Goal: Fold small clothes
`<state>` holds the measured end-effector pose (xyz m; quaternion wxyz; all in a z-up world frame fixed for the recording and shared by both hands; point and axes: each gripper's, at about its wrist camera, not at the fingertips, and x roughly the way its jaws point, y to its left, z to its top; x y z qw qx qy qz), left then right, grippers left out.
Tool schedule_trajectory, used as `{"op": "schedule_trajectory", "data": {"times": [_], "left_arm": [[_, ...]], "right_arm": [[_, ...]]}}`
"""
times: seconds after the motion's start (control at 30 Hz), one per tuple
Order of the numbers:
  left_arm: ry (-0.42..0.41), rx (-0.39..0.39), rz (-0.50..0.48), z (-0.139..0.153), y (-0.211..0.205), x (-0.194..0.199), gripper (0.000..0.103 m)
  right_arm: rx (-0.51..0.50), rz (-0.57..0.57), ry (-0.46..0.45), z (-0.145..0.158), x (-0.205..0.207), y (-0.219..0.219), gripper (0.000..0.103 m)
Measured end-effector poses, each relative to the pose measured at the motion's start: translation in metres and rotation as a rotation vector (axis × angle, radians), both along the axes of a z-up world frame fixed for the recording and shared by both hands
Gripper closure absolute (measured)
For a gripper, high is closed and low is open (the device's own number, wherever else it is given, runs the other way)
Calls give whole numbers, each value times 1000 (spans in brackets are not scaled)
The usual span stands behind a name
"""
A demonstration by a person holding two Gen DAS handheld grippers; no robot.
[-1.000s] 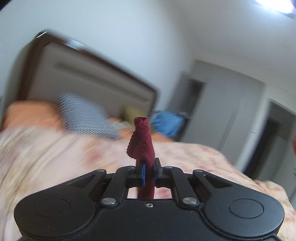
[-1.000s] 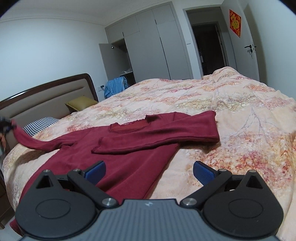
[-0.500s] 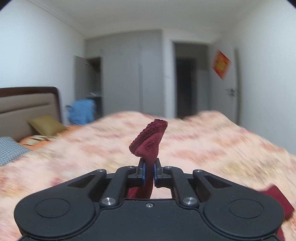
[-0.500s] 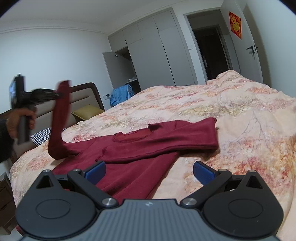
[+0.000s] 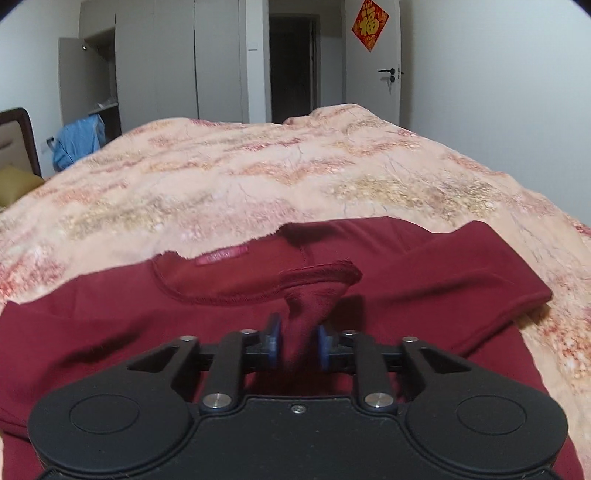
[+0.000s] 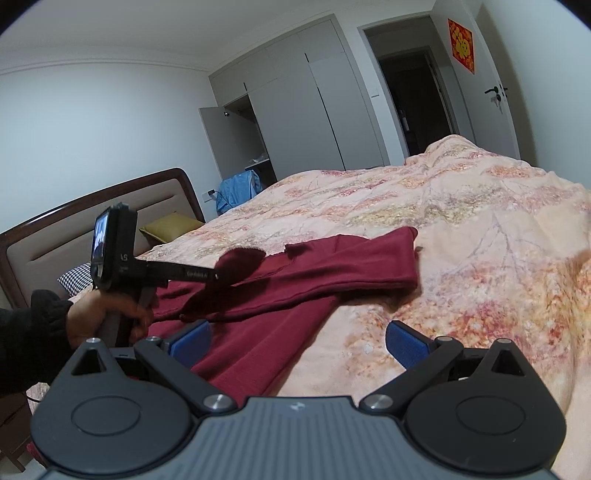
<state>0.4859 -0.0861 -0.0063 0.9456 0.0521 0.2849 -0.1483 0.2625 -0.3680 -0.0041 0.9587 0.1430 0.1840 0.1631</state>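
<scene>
- A bed with a floral quilt (image 5: 295, 177) is seen in both views; a dark red sweater (image 5: 110, 332) is spread flat on its near part.
- A wardrobe (image 5: 177, 62) with one door ajar, a dark doorway (image 5: 291, 70) and a white door bearing a red paper sign (image 5: 370, 19) are seen behind the bed.
- A blue garment (image 5: 77, 142) is seen beside the headboard (image 6: 92, 225), with a yellow cushion (image 6: 170, 227) and a checked pillow (image 6: 75, 280) near it.
- In the right wrist view, part of the sweater's collar area is hidden by the left gripper (image 6: 236, 264) and the hand (image 6: 99, 317) that holds it, with a dark sleeve behind the hand.
- One sleeve is seen already folded across the sweater's chest, its cuff end (image 6: 406, 258) at the far right.
- The other sleeve's cuff (image 5: 317, 277) is seen between the left gripper's (image 5: 297, 345) blue pads, above the chest just below the collar and its pink label (image 5: 221, 255).
- The left jaws have just been opening; the pads are seen parted, with a gap at each side of the cloth, so the cuff is no longer pinched.
- The right gripper (image 6: 297, 345) is seen with its jaws wide apart and nothing between them.
- It is held over the sweater's hem edge, where red cloth meets quilt; the left pad is over the cloth, the right pad over the quilt.
</scene>
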Motion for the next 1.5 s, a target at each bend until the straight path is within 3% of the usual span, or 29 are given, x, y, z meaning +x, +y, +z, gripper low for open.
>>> {"op": "schedule_trajectory", "data": {"times": [0.13,0.3,0.43,0.53,0.73,0.9,1.07,1.2,1.33,1.5], "left_arm": [[5,-37,-7,8,8,-8,24],[-11,-30,12,31,27,-27,7],[-32,-27,63,46,66,-50,4],[-59,32,139,49,104,-72,3],[-50,164,331,31,189,-96,3],[-23,237,379,10,234,-91,6],[-61,288,347,4,244,-76,9],[-98,340,260,0,236,-59,16],[-131,359,157,-4,223,-48,28],[-170,404,128,-7,214,-34,35]], "right_arm": [[8,-1,10,-4,2,0,0],[5,1,16,-4,4,3,0],[-3,13,19,-2,9,6,0],[-7,16,30,0,14,9,0],[-41,41,45,4,28,20,0],[-80,66,81,12,52,34,0],[-107,62,95,25,87,56,0],[-148,90,86,30,121,84,1],[-191,191,59,26,148,119,17],[-232,284,57,11,169,156,41]]}}
